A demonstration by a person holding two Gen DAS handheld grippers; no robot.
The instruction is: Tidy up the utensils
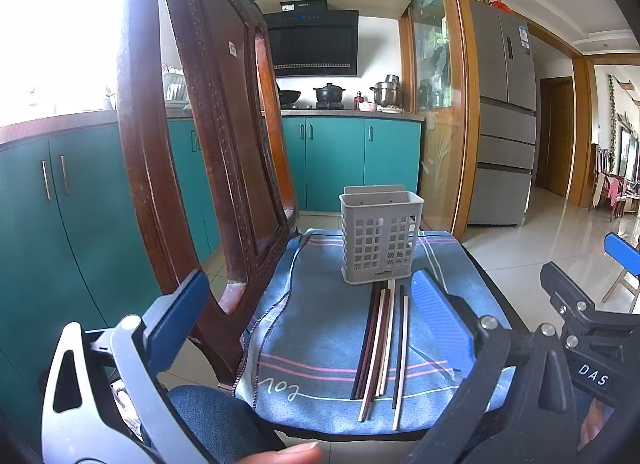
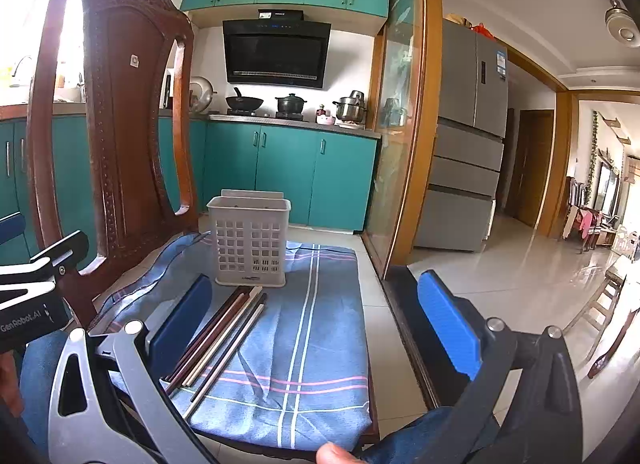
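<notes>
Several chopsticks (image 1: 382, 344), dark brown, black and cream, lie side by side on a blue striped cloth (image 1: 320, 376) over a chair seat. A grey perforated utensil holder (image 1: 380, 240) stands upright just beyond their far ends. My left gripper (image 1: 308, 320) is open and empty, held above the near end of the seat. In the right wrist view the chopsticks (image 2: 220, 340) lie left of centre, the holder (image 2: 250, 242) behind them. My right gripper (image 2: 316, 320) is open and empty, its left finger beside the chopsticks. The right gripper's body shows at the right edge of the left wrist view.
The carved wooden chair back (image 1: 208, 135) rises at the left of the seat. Teal kitchen cabinets (image 1: 332, 163) and a stove with pots are behind. A glass sliding door (image 2: 400, 123) and a grey fridge (image 2: 468, 135) stand to the right, over tiled floor.
</notes>
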